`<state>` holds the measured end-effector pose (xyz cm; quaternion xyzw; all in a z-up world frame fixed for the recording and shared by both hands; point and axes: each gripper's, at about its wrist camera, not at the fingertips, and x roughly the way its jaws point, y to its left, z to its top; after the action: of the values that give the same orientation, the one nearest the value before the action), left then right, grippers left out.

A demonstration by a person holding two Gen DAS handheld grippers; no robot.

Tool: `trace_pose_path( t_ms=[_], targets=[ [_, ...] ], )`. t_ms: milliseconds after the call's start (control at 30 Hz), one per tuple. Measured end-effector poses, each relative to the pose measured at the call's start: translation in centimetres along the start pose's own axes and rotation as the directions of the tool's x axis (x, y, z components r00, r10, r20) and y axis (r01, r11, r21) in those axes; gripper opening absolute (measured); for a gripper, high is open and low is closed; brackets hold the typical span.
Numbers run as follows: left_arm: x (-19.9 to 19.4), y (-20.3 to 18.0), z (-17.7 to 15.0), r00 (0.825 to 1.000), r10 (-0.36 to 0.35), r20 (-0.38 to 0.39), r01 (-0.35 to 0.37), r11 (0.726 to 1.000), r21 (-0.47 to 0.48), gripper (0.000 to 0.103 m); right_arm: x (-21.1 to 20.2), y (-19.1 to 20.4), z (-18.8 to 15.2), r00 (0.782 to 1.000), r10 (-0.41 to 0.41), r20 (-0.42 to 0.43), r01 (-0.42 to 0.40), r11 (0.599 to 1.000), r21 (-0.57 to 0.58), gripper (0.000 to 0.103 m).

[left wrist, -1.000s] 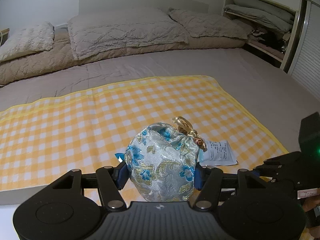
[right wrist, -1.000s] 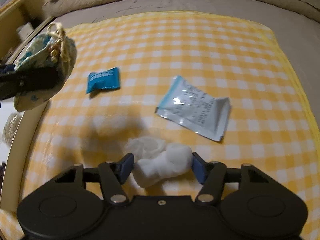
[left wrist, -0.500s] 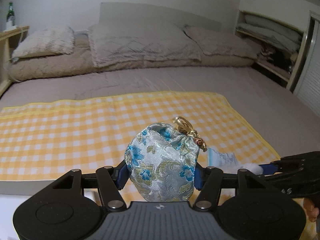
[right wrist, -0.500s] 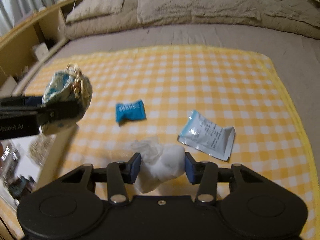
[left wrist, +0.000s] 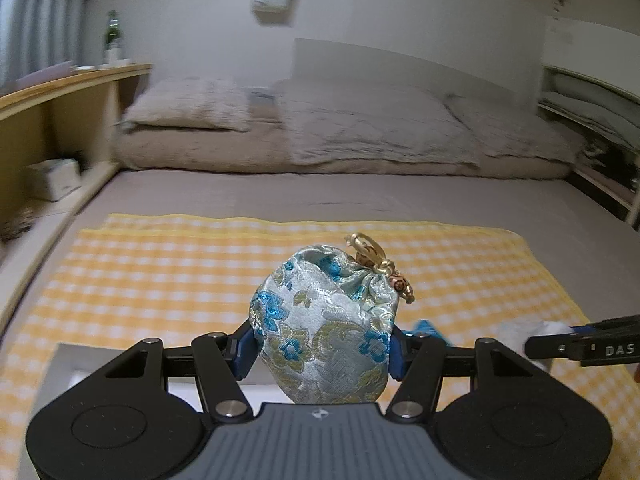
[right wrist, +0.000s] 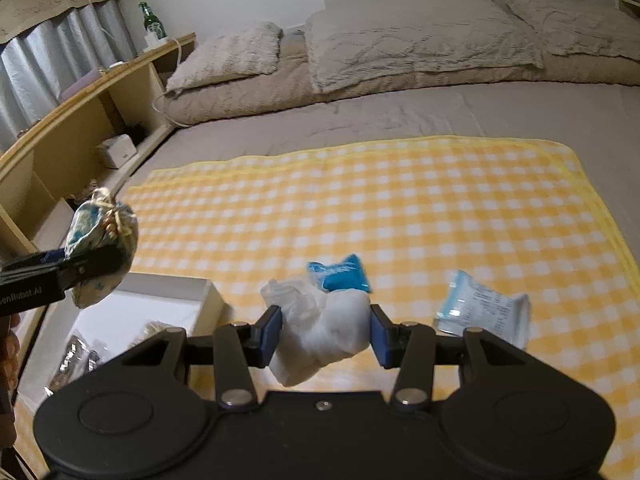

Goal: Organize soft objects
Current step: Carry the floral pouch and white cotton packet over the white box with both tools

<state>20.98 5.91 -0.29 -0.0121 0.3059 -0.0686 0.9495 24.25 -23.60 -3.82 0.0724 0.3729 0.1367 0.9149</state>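
Note:
My left gripper (left wrist: 322, 346) is shut on a silver-blue floral drawstring pouch (left wrist: 326, 320) with a gold cord, held above the yellow checked cloth (left wrist: 160, 280). The pouch also shows at the left of the right wrist view (right wrist: 100, 248), over a white box (right wrist: 160, 304). My right gripper (right wrist: 326, 330) is shut on a white crumpled soft bundle (right wrist: 320, 328), lifted above the cloth. A blue packet (right wrist: 340, 276) and a clear printed sachet (right wrist: 484, 312) lie on the cloth beyond it.
The white box holds some dark packets (right wrist: 80, 360) and sits at the cloth's near left corner. A grey bed with pillows (right wrist: 400, 40) lies behind. A wooden shelf unit (right wrist: 60, 140) with a bottle (right wrist: 151, 20) runs along the left.
Both grippers have risen and tilted up with their loads. The left gripper with the pouch has moved left, over the white box. The right gripper has lifted the white bundle off the cloth.

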Motion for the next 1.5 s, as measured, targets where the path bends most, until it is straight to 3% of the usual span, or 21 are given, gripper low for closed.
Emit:
trace_pose_path(
  t_ms=[367,700,1033,1267,1367,1500],
  targets=[
    [-1.1,8.1,-1.2,0.99,0.135,-0.038,-0.138,0.987,-0.088,0.061,2.7,6.8,1.0,0.995,0.098,-0.017,-0.098,0.995,-0.016,0.048],
    [0.1,13.6,-2.8,0.969,0.213,-0.123,-0.227,0.967,-0.116,0.062,4.8,13.8,0.2,0.971,0.221,-0.087,-0.228,0.97,-0.085,0.048],
    [4.0,18.3,-5.1,0.933,0.228,-0.279,-0.277,0.949,-0.15,0.062,7.4,20.5,-3.2,0.909,0.302,-0.287,-0.382,0.877,-0.29,0.049],
    [5.9,19.3,-5.2,0.931,0.209,-0.3,-0.261,0.954,-0.146,0.062,8.1,23.7,-4.9,0.86,0.337,-0.383,-0.475,0.804,-0.359,0.049],
    [6.8,19.1,-5.3,0.927,0.213,-0.31,-0.263,0.956,-0.128,0.065,8.4,24.4,-5.5,0.845,0.338,-0.414,-0.498,0.779,-0.381,0.049],
    [7.6,18.9,-5.6,0.919,0.218,-0.328,-0.263,0.959,-0.1,0.078,9.3,24.9,-6.3,0.819,0.327,-0.472,-0.53,0.747,-0.402,0.049]
  ],
)
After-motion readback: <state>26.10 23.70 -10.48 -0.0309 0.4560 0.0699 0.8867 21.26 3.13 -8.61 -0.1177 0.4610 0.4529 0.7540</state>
